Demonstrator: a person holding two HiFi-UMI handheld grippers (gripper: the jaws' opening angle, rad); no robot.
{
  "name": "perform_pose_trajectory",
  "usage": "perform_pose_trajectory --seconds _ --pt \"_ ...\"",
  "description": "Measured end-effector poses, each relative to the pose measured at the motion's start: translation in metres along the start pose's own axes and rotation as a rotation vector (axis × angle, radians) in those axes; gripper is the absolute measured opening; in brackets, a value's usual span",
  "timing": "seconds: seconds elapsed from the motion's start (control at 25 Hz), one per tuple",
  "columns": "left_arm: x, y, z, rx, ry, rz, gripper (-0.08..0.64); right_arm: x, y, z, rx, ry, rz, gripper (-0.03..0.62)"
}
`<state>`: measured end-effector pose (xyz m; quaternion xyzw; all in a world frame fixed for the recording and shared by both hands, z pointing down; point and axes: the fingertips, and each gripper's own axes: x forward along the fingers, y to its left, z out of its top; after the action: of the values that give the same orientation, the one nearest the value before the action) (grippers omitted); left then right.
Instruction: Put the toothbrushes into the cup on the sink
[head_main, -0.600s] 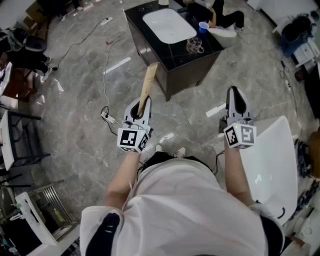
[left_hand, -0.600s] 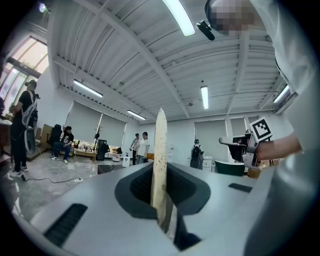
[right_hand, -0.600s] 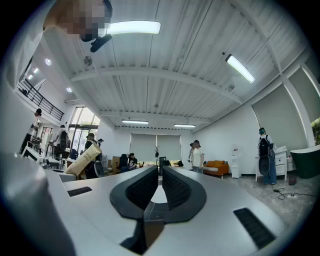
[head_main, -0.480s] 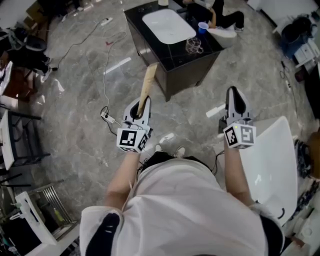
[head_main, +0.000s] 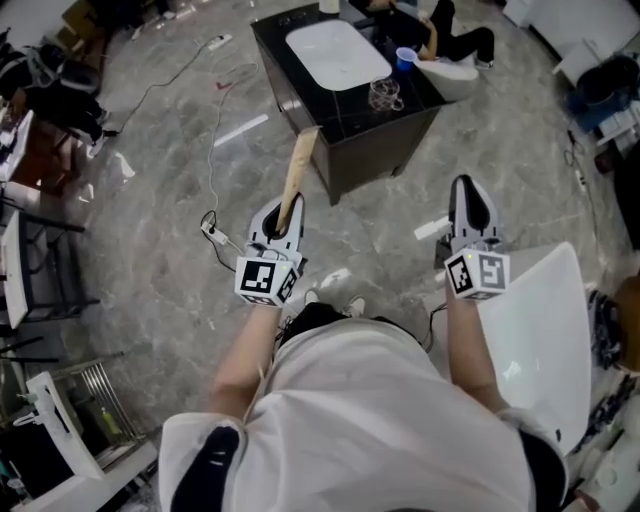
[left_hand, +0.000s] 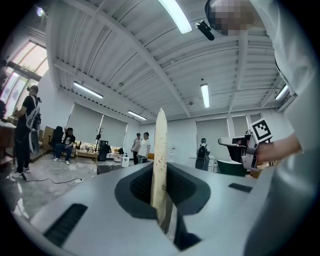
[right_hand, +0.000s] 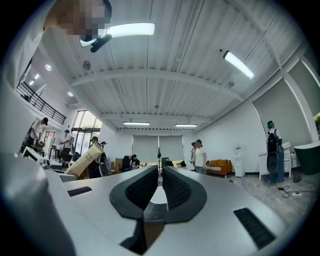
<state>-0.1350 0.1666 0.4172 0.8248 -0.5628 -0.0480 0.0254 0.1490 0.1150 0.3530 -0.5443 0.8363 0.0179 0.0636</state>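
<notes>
Holding both forearms out level ahead, we've got the left tool clamped on a tan toothbrush pack; right tool jaws together, empty.

White T-shirt, black shoulder patches, grey left tool, grey right tool, black-and-white marker cubes

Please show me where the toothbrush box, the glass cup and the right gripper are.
toothbrush box (head_main: 297, 170): head view, middle of its tan face.
glass cup (head_main: 385, 93): head view, its clear wall.
right gripper (head_main: 468, 186): head view, between its fingertips.
</notes>
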Motion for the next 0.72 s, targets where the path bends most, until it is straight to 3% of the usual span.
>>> perform_pose_trajectory --seconds 0.72 --pt "0.015 -0.032 -0.003 0.024 0.001 0.041 0.029 -0.006 -0.017 -0.008 0.004 -0.008 0.091 0.054"
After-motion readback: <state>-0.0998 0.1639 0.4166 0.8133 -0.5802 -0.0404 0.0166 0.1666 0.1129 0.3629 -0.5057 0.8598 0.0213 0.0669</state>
